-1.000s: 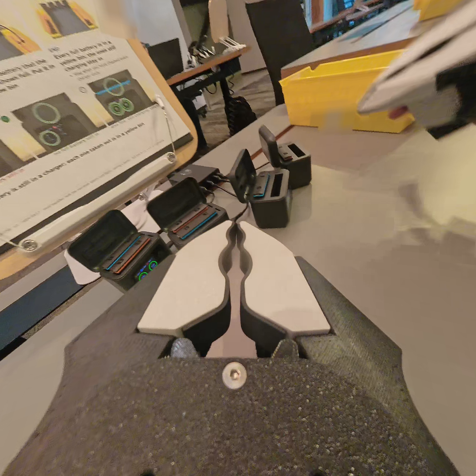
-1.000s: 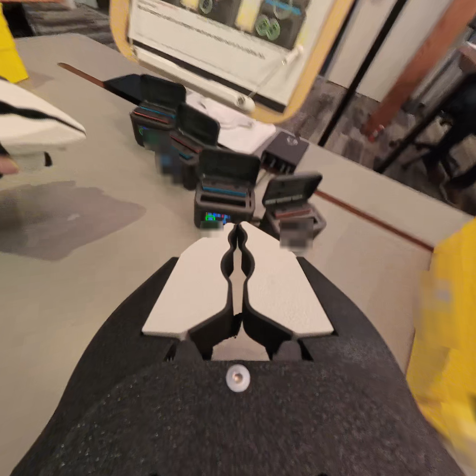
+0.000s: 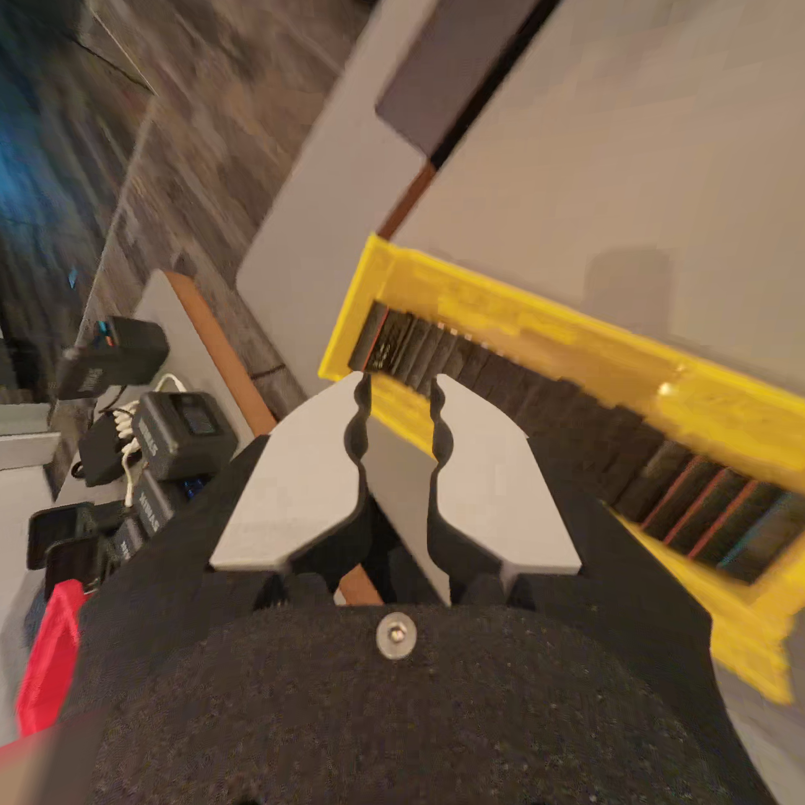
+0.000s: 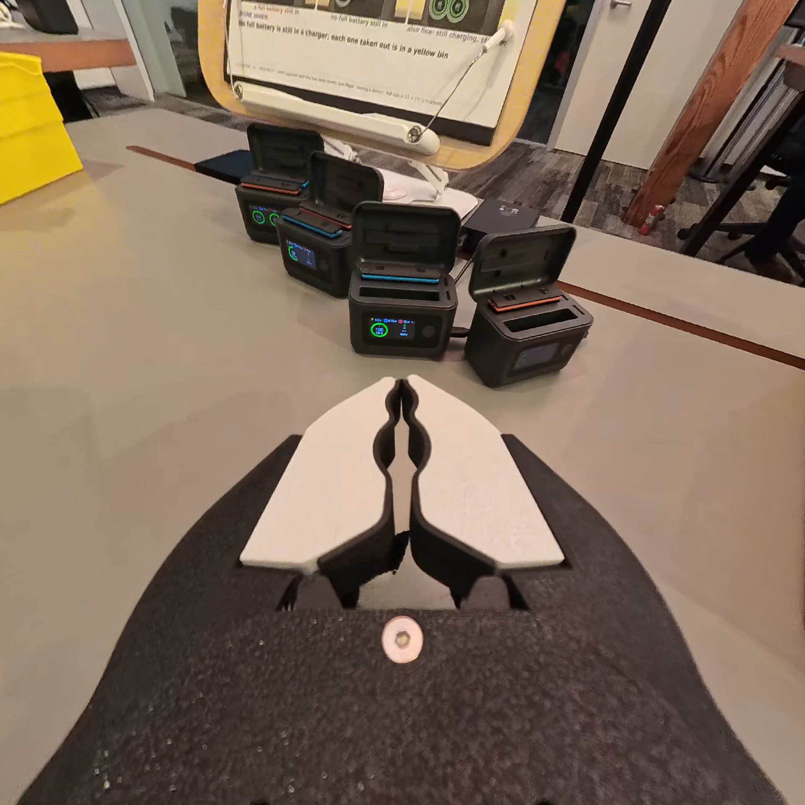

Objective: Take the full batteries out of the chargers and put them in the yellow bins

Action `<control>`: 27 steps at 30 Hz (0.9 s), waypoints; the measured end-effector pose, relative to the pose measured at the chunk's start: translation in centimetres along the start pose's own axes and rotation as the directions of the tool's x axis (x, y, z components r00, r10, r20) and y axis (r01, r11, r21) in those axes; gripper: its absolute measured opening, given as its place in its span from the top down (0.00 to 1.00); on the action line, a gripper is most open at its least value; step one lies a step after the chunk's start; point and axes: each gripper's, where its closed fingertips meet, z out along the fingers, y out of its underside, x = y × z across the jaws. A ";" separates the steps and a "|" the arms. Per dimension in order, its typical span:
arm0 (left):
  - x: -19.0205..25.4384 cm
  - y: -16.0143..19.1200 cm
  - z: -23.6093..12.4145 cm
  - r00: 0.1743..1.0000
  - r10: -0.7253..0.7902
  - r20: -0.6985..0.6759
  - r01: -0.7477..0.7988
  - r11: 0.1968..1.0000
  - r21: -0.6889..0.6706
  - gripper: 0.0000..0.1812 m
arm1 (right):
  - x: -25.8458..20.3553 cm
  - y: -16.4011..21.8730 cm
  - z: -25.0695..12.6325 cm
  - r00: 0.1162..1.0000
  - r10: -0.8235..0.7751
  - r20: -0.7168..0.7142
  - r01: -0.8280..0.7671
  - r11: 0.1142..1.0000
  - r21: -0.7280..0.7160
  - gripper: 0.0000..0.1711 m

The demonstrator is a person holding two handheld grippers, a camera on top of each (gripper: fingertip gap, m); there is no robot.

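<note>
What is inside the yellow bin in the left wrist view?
A row of dark batteries stands on edge inside the yellow bin. The left gripper covers part of the row.

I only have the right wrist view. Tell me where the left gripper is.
Observer: The left gripper points down at one end of a yellow bin.
Operator: Report what is in that bin.
Observer: A row of black batteries stands on edge along its length.
Operator: Say whether the left one is carrying a battery.
Observer: No. Its fingers are spread apart with nothing between them.
</note>
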 end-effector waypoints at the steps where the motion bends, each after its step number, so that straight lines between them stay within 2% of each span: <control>1: 0.1 0.8 1.4 0.999 0.029 -0.015 -0.030 0.999 -0.043 0.85 | 0.0 0.2 0.1 1.000 -0.015 -0.004 0.015 1.000 -0.005 1.00; 6: -0.3 2.1 6.4 0.988 0.148 -0.034 -0.151 0.976 -0.156 0.83 | -0.2 1.0 0.5 0.999 -0.043 0.002 0.043 0.998 -0.036 1.00; 12: -1.5 2.9 9.7 0.967 0.253 -0.029 -0.251 0.925 -0.286 0.81 | -0.5 1.3 0.6 0.998 -0.055 0.018 0.056 0.997 -0.050 1.00; 18: -1.7 3.1 11.4 0.947 0.311 -0.080 -0.319 0.885 -0.338 0.86 | -0.7 1.8 0.8 0.998 -0.062 0.030 0.064 0.995 -0.071 1.00; 22: -1.6 3.2 11.2 0.941 0.326 -0.088 -0.337 0.882 -0.329 0.86 | -0.7 1.7 0.8 0.998 -0.060 0.035 0.062 0.996 -0.071 1.00; 27: -1.2 3.4 10.1 0.933 0.337 -0.127 -0.360 0.882 -0.305 0.94 | -0.8 1.9 0.9 0.997 -0.056 0.043 0.060 0.995 -0.080 1.00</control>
